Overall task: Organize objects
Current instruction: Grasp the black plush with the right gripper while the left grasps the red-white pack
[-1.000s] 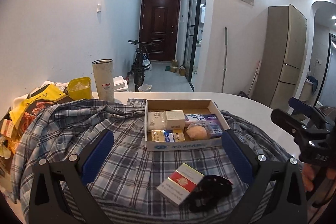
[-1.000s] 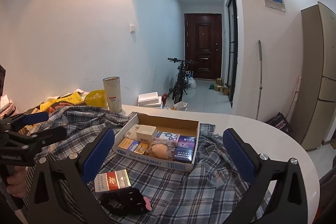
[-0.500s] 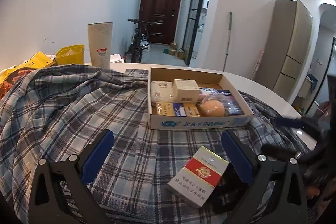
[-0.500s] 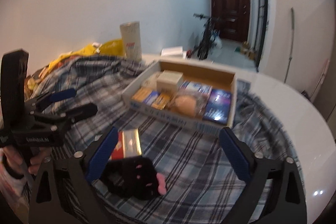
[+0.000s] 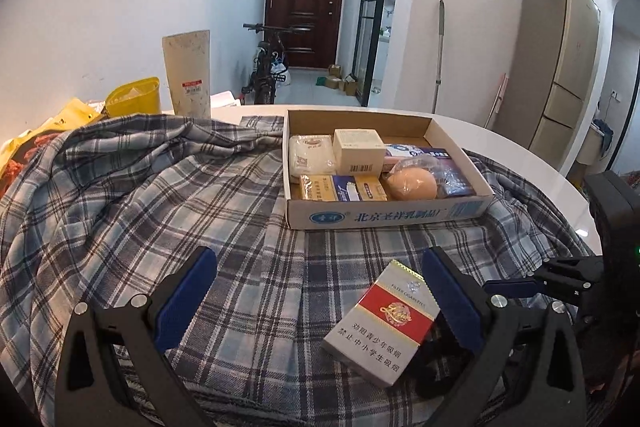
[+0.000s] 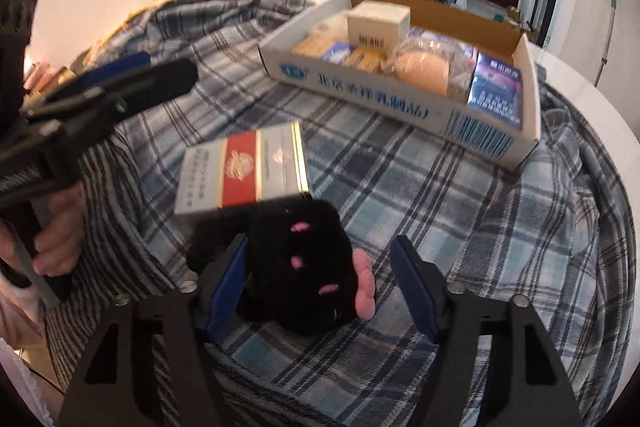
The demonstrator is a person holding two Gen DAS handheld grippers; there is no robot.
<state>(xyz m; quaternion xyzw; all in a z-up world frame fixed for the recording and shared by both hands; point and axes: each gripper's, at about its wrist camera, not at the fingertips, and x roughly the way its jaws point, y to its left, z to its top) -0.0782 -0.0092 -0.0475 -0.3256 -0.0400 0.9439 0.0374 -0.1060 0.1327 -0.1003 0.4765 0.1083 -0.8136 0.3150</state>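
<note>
Right wrist view showed the black plush glove (image 6: 298, 263) on the plaid shirt (image 6: 460, 227), between the right gripper (image 6: 320, 283)'s closing pads, neither yet pressing. The cigarette pack (image 6: 244, 171) rested on its far edge and might get dragged along. The left gripper (image 5: 316, 299) stood spread, empty.

The right wrist view was smeared with blur. There the red-and-white cigarette pack (image 6: 244, 171) hid its near edge behind the fuzzy black glove with pink pads (image 6: 302, 263). In the left wrist view that glove (image 5: 434, 375) was mostly hidden behind the pack (image 5: 380, 323). Small print on the open cardboard box's (image 5: 384, 217) contents was unreadable.
</note>
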